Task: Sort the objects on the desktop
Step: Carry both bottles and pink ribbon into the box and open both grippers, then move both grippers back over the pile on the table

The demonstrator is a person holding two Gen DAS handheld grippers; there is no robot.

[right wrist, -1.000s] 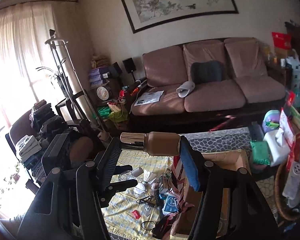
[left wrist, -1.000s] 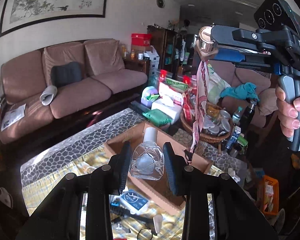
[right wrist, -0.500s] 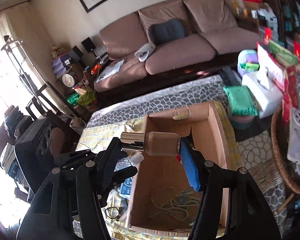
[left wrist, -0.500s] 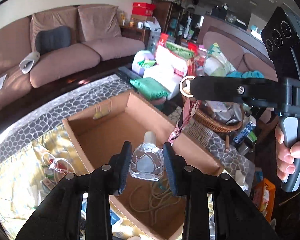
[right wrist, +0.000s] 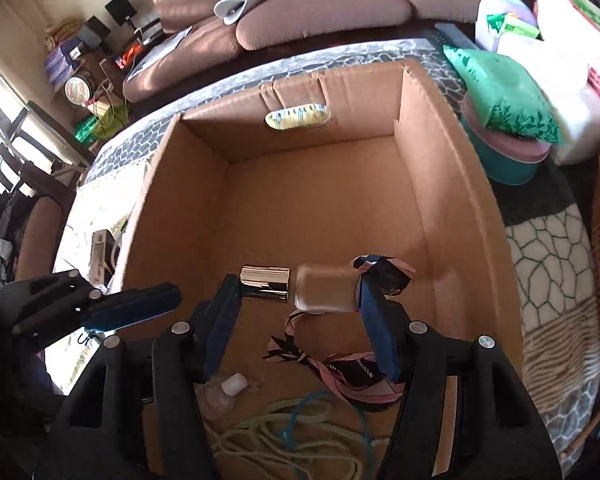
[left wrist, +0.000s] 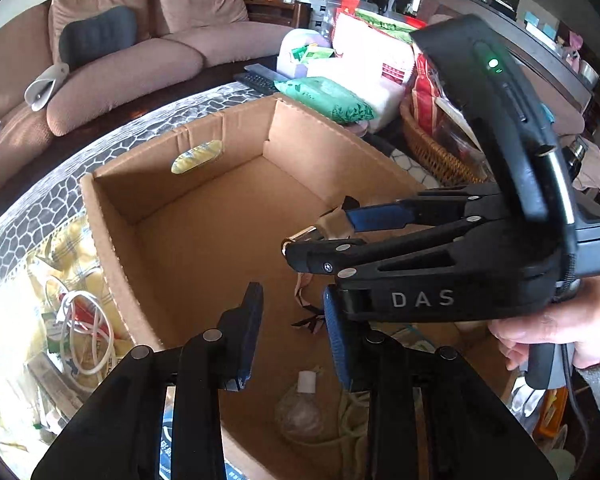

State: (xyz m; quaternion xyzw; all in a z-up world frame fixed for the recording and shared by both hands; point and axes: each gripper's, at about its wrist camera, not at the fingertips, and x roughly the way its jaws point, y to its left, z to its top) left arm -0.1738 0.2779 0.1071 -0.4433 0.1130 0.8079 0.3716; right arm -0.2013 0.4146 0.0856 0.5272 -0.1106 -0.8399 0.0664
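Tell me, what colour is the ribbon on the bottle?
Pink and black ribbon, clearest in the right wrist view.

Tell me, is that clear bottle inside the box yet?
Inside: the clear bottle lies on the cardboard box floor beside rope, below the open left gripper.
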